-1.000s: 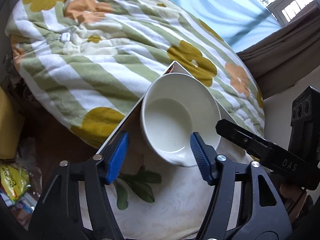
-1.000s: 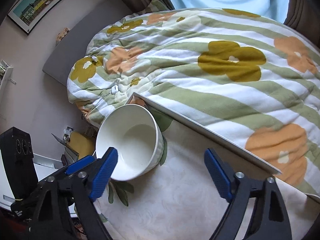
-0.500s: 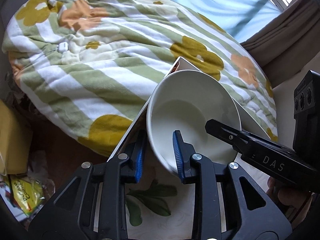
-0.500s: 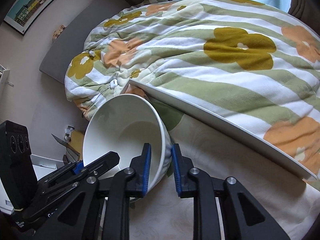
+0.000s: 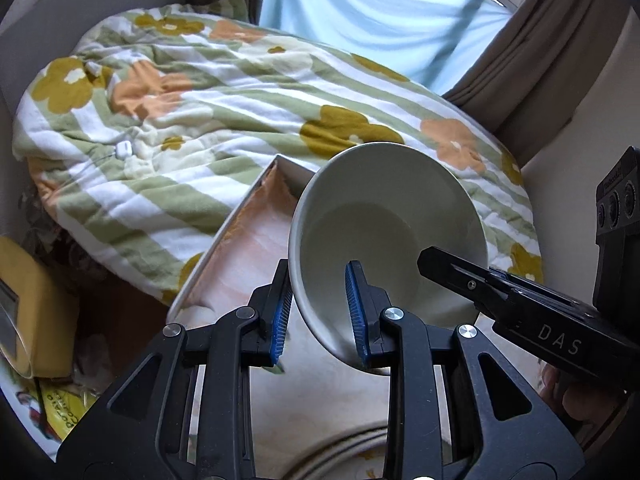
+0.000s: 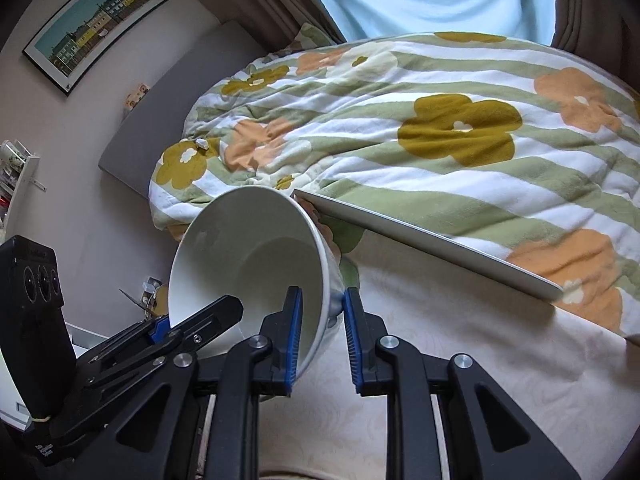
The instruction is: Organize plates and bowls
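A second ago both grippers stand wide open around the white ceramic bowl (image 5: 386,236), which sits on the cream, leaf-patterned tablecloth (image 6: 460,340) near the table's far left corner. Half a second ago each has closed on the rim. Now the left gripper (image 5: 320,312) and the right gripper (image 6: 320,336) each pinch an opposite side of the rim, one blue pad inside and one outside, and the bowl is lifted off the cloth, tilted with its opening toward the cameras. More of the far wall and curtains shows than before.
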The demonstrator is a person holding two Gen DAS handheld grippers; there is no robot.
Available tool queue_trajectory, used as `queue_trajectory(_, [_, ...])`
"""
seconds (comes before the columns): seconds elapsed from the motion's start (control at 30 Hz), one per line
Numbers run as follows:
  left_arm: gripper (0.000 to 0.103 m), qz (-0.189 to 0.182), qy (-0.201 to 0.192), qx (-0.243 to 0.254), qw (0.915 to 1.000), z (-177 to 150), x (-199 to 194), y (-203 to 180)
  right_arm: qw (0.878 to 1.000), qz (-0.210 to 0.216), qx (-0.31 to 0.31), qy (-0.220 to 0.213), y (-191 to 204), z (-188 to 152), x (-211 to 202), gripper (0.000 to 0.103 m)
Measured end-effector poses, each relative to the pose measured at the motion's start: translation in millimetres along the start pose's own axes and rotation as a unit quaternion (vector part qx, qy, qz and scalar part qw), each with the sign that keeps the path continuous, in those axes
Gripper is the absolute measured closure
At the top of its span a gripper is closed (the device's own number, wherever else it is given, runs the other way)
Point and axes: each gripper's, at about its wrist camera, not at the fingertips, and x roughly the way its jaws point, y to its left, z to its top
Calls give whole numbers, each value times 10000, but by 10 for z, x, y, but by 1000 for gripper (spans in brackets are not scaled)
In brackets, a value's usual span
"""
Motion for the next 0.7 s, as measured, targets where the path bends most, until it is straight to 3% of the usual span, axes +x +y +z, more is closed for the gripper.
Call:
queue_trajectory(0.33, [79,-433,-205,651,9967,-731,-812,-1215,9968,-312,279,-679,-291,-817,-1503,84])
queue_trajectory(0.7, [79,-990,98,1369,9856,-1667,-1122,-2424,9875,-853,855,-1010,-910,-1762,-2597,84])
